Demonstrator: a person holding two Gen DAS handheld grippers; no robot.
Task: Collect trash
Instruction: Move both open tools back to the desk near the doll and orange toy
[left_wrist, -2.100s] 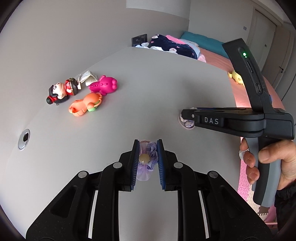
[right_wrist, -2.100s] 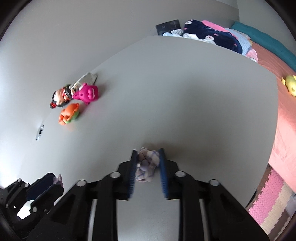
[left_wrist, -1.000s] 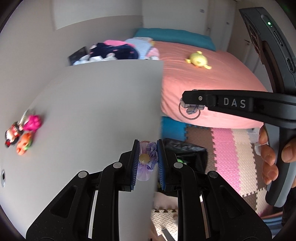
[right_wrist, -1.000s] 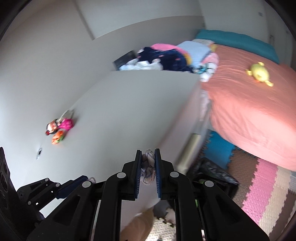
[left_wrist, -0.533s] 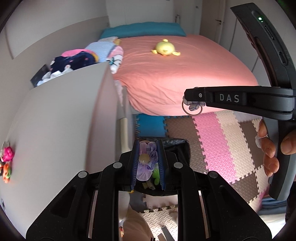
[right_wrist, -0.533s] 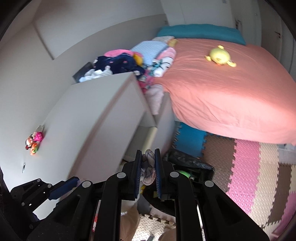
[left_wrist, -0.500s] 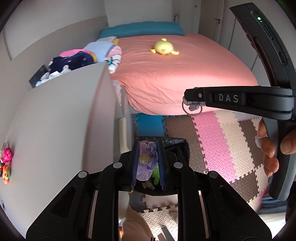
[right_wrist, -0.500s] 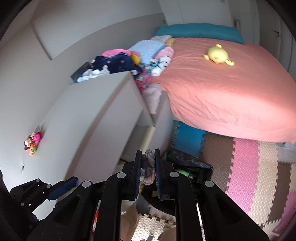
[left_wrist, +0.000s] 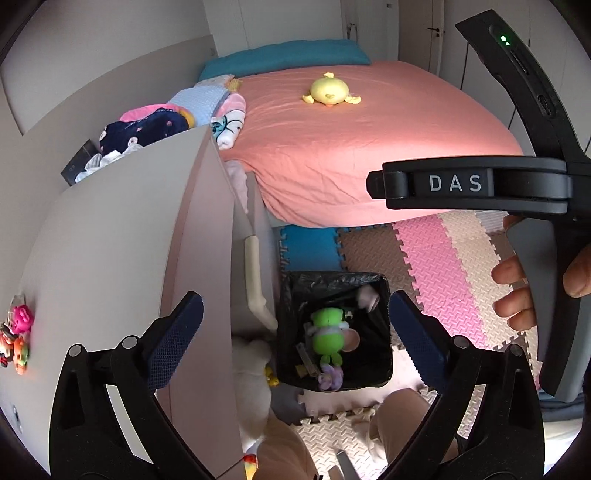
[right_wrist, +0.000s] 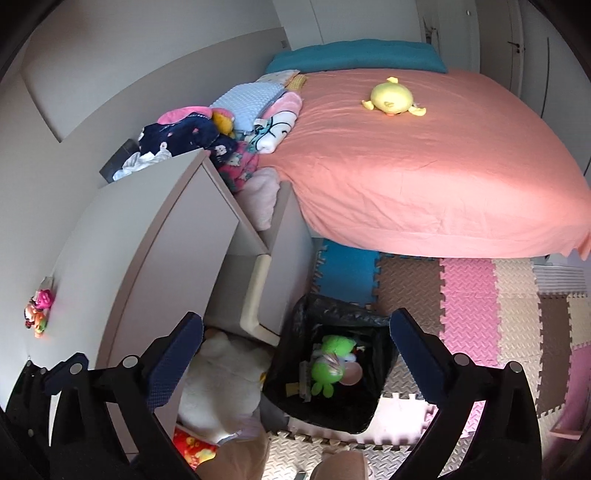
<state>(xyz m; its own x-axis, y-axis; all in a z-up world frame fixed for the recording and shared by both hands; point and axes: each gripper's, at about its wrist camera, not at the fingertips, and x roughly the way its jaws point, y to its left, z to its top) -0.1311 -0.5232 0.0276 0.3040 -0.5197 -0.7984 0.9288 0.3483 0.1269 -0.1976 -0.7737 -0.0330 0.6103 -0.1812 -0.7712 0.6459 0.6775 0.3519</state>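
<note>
- With both grippers held over the black-lined bin (left_wrist: 332, 291), release stage reached.
- Left gripper (left_wrist: 295, 325): jaws opening, spread wide, nothing between the pads. Half a second ago clamped on a purple flower-shaped scrap; now empty.
- Purple scrap (left_wrist: 330, 380): lying inside the bin at the near wall, just below the green plush toy (left_wrist: 328, 334).
- Right gripper (right_wrist: 295, 332): jaws opening, spread wide, nothing between the pads. Half a second ago clamped on a pale crumpled scrap; now empty.
- Pale scrap (left_wrist: 367, 298): judged to be the light lump at the far right corner of the bin in the left wrist view; identity not certain.
- Meaning for the task: both carried pieces delivered, both claws free for another pick.
- Remaining on the grey desk top (left_wrist: 110, 236): small cluster of toy figures (left_wrist: 16, 339) near the wall; whether any trash lies among them cannot be told.
- White plush (right_wrist: 221, 380) beside the bin, on the floor, not inside it.
</note>
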